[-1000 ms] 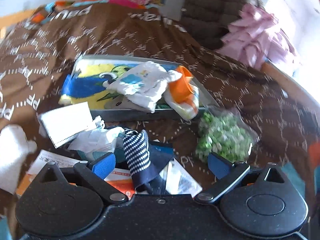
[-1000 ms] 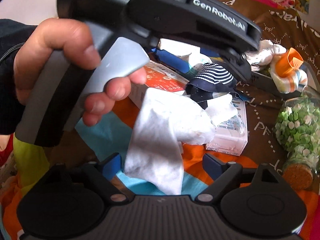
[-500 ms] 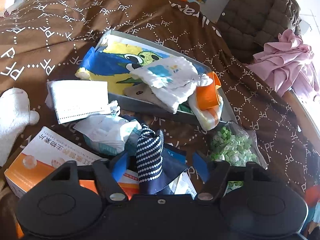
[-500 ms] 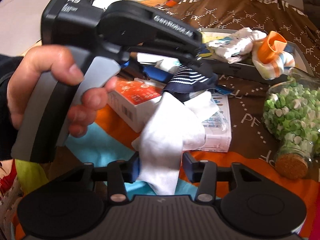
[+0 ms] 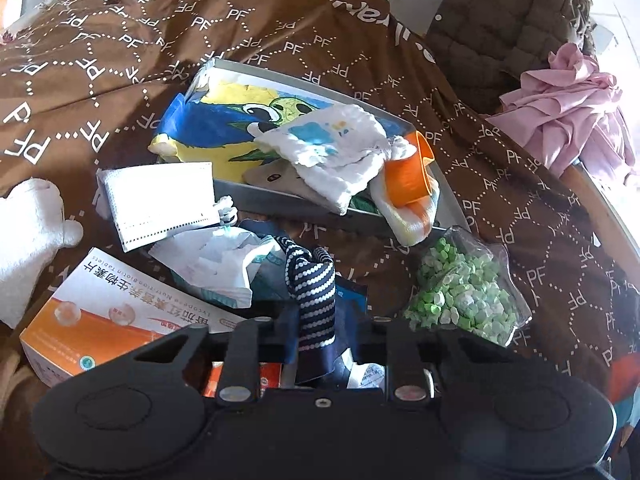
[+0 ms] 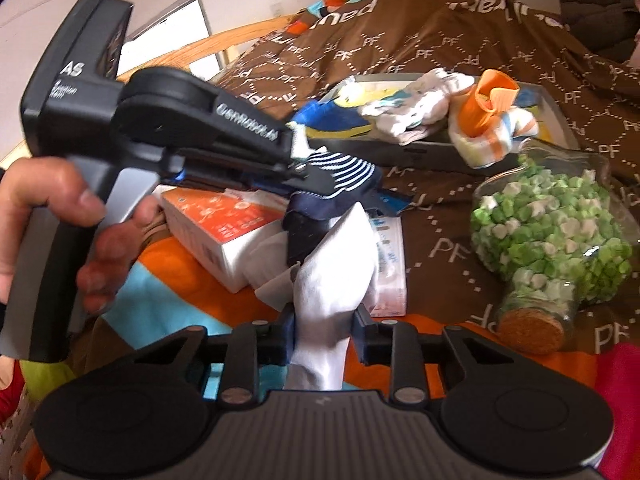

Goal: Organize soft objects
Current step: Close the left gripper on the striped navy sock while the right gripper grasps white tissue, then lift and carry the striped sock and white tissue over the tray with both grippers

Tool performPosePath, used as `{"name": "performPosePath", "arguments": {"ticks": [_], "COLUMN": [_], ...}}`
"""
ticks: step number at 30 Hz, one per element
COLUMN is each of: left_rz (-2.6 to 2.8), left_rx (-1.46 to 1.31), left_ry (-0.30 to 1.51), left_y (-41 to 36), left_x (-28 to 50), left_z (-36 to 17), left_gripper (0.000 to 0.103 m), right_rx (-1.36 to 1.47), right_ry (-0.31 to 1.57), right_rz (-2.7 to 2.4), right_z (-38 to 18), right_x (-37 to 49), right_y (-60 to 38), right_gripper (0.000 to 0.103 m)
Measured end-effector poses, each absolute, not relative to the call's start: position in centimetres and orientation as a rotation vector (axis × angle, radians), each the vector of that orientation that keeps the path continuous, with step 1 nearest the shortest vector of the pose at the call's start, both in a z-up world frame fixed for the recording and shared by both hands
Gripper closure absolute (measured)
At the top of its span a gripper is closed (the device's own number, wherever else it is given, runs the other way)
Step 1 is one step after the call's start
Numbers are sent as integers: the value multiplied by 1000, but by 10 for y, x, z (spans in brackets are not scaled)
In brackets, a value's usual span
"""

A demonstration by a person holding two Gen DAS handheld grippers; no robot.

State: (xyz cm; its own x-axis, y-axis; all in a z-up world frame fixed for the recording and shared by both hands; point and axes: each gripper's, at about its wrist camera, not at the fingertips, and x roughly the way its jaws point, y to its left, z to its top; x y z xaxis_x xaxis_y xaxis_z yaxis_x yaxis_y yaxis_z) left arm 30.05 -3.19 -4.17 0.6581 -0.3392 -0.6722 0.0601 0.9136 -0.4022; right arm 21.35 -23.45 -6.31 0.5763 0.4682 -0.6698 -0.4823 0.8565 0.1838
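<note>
My left gripper (image 5: 316, 340) is shut on a navy sock with white stripes (image 5: 310, 292) and holds it above the clutter; the same gripper (image 6: 298, 168) and sock (image 6: 344, 168) show in the right wrist view. My right gripper (image 6: 322, 338) is shut on a white sock (image 6: 332, 280). A grey tray (image 5: 280, 202) on the brown bedspread holds a blue and yellow cartoon cloth (image 5: 216, 128), a white baby cloth (image 5: 332, 148) and an orange striped sock (image 5: 408, 184).
A glass jar of green paper stars (image 5: 460, 292) with a cork lies right of the tray. An orange and white medicine box (image 5: 100, 320), a face mask (image 5: 160, 196), tissues (image 5: 216, 264) and a white plush (image 5: 24, 232) lie left. A pink garment (image 5: 568, 108) is far right.
Both grippers have closed, the left on the striped sock and the right on the white sock. Both socks are lifted a little.
</note>
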Motion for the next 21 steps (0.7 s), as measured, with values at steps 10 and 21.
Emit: {"name": "performPosePath", "arguments": {"ticks": [10,21], "left_rz": [-243,-261], "left_rx": [-332,-243], "left_ry": [825,851], "left_y": [-34,-45], "left_x": [292,268], "left_z": [-34,-30], "left_gripper": [98,103], "right_rx": [-64,-101], "right_ry": [709,620], "right_rz": [525,519], "right_z": [-57,-49], "right_x": [212,207], "right_y": [-238,-239], "right_gripper": [80,97]}}
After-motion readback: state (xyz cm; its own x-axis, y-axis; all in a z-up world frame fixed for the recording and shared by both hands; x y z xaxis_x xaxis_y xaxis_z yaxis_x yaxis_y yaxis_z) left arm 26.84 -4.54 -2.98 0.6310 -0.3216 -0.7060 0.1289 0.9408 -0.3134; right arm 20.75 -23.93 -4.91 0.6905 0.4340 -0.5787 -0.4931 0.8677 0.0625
